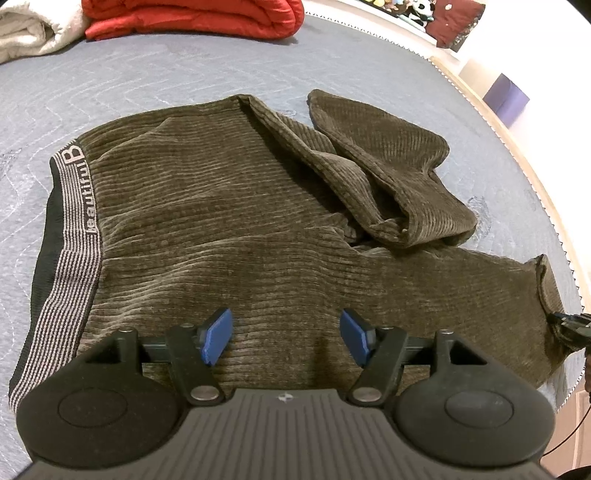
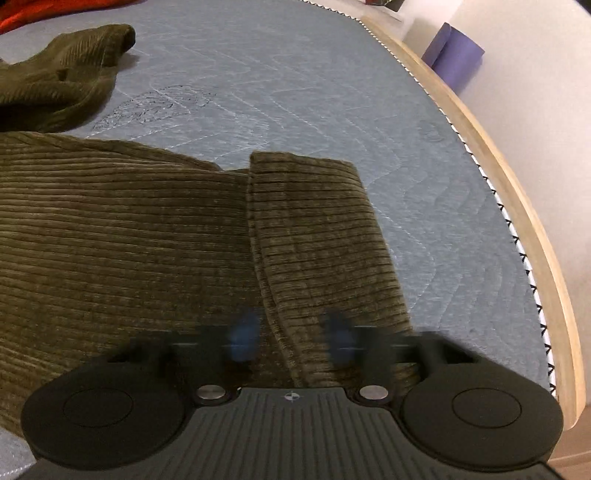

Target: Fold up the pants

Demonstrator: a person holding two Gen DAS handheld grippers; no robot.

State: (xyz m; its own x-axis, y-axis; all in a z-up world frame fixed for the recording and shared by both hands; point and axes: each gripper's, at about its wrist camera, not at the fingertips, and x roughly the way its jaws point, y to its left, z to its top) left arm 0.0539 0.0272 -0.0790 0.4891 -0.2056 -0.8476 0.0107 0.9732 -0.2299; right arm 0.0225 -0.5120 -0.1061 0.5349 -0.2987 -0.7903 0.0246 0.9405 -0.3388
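Note:
Olive corduroy pants (image 1: 229, 206) lie spread on a grey quilted mattress (image 1: 155, 81), striped waistband (image 1: 77, 221) at the left. One leg is bunched and folded back at the upper right (image 1: 399, 173); the other leg runs right to its hem (image 1: 543, 280). My left gripper (image 1: 286, 338) is open over the near edge of the pants. My right gripper (image 2: 291, 336) is blurred with motion; its blue pads stand apart either side of the near leg's turned-back cuff (image 2: 317, 229). The right gripper also shows at the right edge of the left wrist view (image 1: 570, 325).
A red folded quilt (image 1: 192, 16) and a white blanket (image 1: 33, 33) lie at the far end of the mattress. The wooden bed edge (image 2: 517, 206) curves along the right. A purple box (image 2: 454, 55) stands on the floor beyond it.

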